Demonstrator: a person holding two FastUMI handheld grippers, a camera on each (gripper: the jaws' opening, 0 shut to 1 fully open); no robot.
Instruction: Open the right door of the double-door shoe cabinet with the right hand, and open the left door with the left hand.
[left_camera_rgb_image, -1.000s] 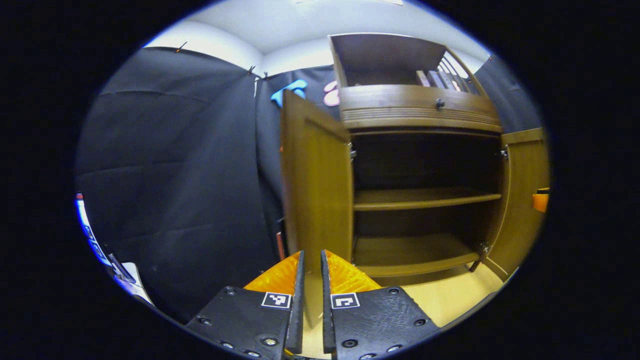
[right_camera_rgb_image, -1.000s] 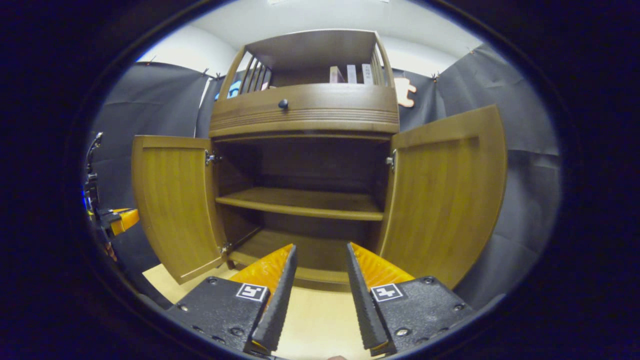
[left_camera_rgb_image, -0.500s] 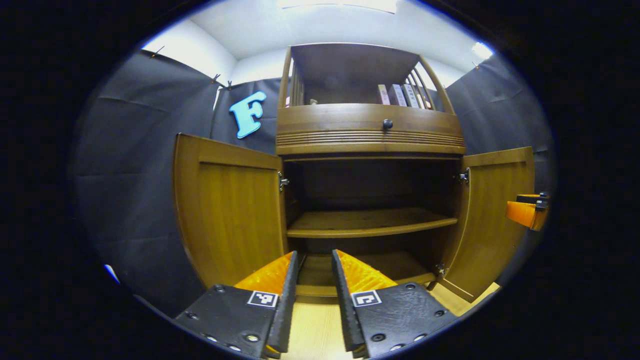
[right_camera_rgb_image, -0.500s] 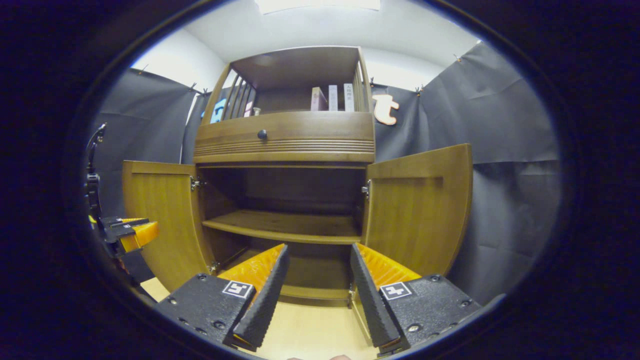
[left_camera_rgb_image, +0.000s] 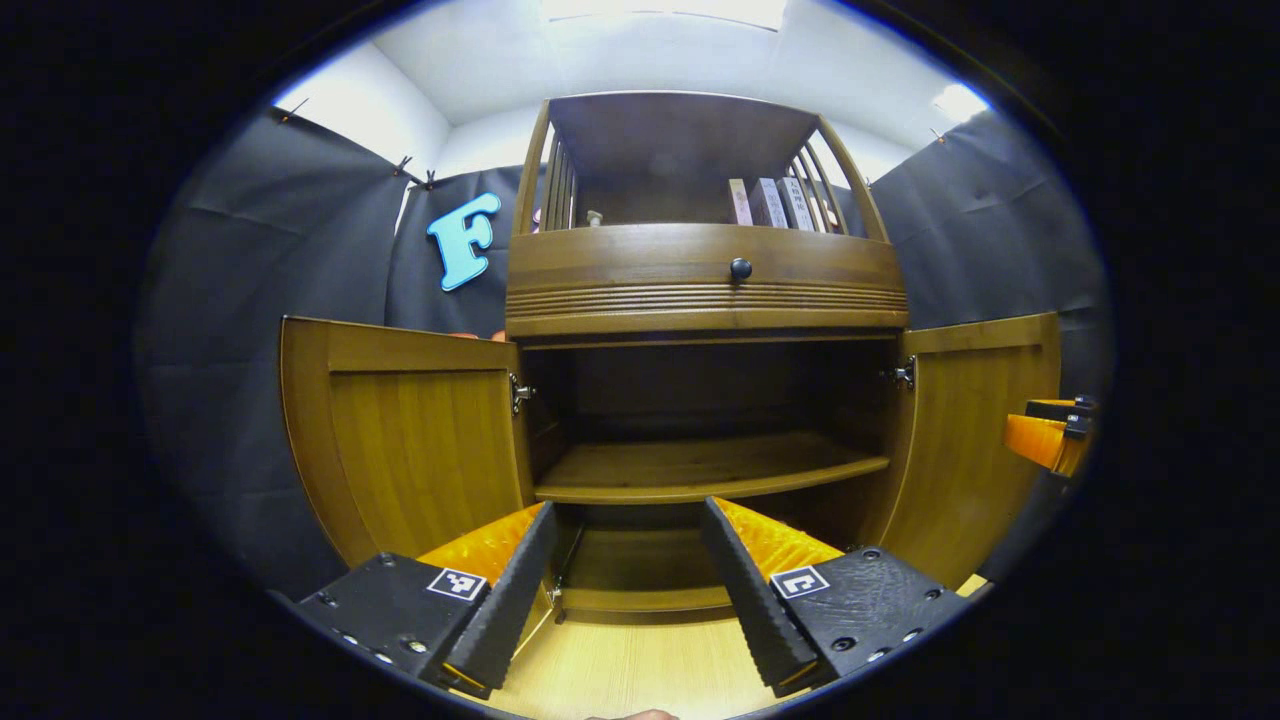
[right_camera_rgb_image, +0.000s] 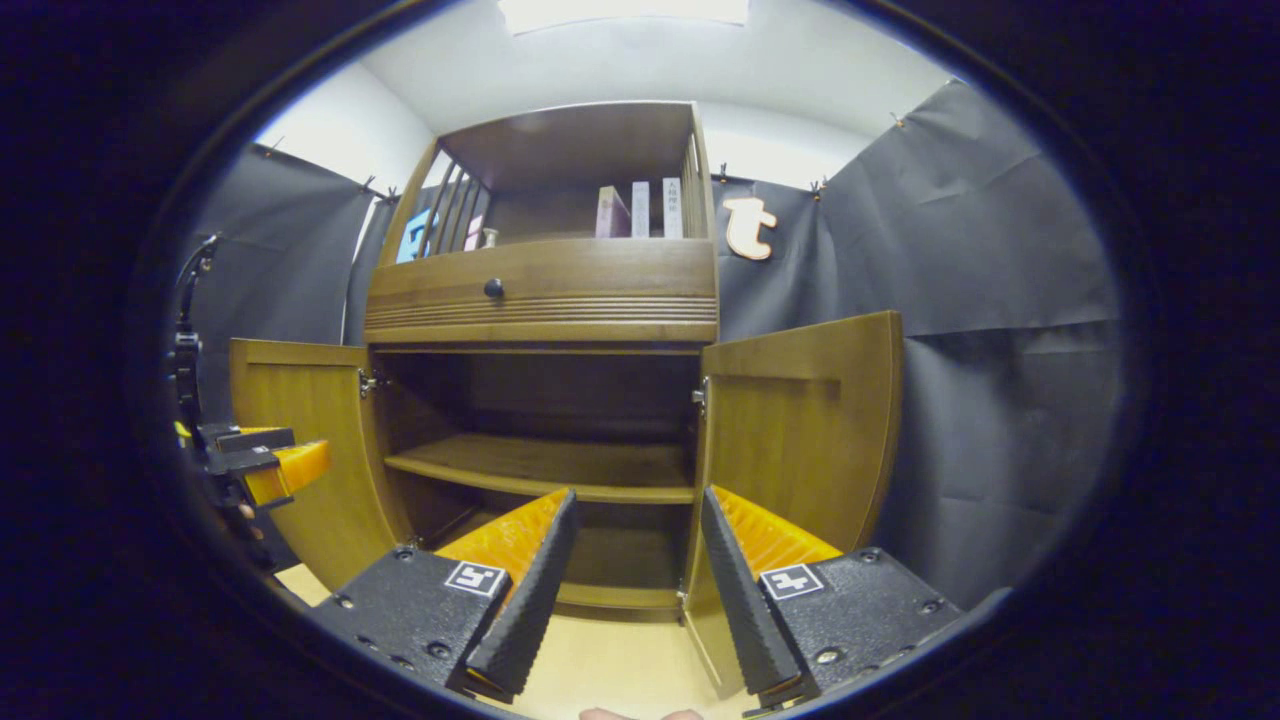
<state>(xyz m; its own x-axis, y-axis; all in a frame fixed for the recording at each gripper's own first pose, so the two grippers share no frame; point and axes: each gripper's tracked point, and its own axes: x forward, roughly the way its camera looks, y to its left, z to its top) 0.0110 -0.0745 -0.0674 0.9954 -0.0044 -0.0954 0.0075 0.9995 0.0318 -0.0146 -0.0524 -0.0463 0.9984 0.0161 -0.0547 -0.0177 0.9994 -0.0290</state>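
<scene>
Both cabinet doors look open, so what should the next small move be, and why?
Probably just draw both grippers back. The left door and right door stand wide open, and the left gripper and right gripper are open, holding nothing.

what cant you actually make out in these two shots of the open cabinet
- Bottom shelf, left gripper view: partly hidden behind the left gripper, so whether anything lies there is unclear.
- Books on the top shelf, right gripper view: too small to read.
- Back of the cabinet: in deep shadow.
- Left gripper in the right gripper view: cut off at the edge.
</scene>
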